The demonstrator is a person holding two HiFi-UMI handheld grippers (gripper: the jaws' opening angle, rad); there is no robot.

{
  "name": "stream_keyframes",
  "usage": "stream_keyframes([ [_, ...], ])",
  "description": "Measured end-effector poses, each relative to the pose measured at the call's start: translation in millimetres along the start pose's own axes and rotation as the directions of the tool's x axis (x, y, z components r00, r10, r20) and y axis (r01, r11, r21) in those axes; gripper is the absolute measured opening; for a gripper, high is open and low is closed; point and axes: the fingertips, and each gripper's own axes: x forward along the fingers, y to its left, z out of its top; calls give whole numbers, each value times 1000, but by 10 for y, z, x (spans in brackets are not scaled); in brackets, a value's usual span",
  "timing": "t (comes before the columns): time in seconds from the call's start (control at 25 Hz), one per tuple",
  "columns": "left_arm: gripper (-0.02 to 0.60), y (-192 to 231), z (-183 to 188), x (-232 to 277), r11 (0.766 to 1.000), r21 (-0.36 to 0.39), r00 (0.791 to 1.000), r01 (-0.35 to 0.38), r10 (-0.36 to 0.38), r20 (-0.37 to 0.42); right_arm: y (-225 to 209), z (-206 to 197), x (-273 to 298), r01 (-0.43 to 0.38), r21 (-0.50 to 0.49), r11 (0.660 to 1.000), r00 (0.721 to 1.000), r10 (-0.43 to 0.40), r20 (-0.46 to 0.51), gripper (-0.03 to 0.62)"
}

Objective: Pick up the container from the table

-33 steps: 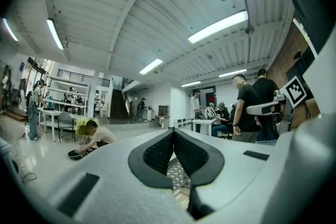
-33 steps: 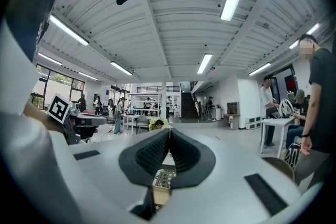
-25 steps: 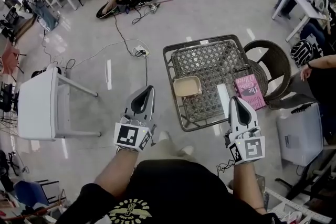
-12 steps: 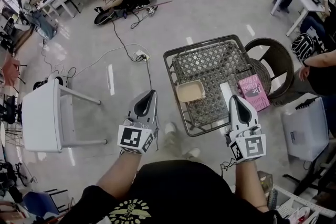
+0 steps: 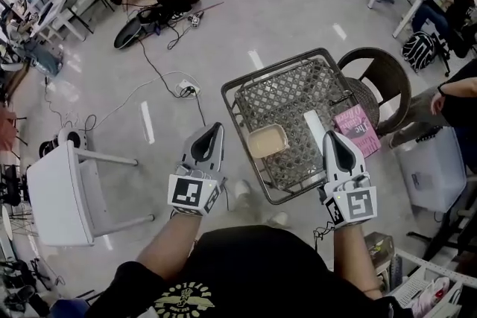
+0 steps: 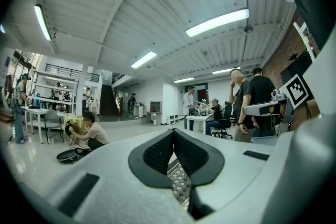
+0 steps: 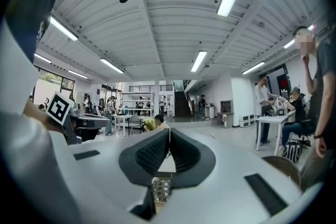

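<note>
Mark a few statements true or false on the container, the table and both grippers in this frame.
1. The container sits on the mesh table. True.
2. The left gripper is shut on the container. False: its jaws are together on nothing, and in the head view it shows left of the table, apart from the container.
3. The right gripper has its jaws together with nothing between them. True.
4. The pink book lies inside the container. False: it lies apart from the container, at the table's right side.
</note>
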Motion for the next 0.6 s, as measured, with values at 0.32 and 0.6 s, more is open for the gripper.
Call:
stream_keyframes([
  [0.32, 3, 174, -223, 376, 997, -34, 996, 67, -68, -49, -40, -40, 391, 28, -5, 1000, 1000, -28, -14, 12],
  [0.6, 3, 392, -535, 557, 991, -74, 989, 112, -119, -89, 20, -254, 744, 35, -3, 999, 997, -35, -63, 12],
])
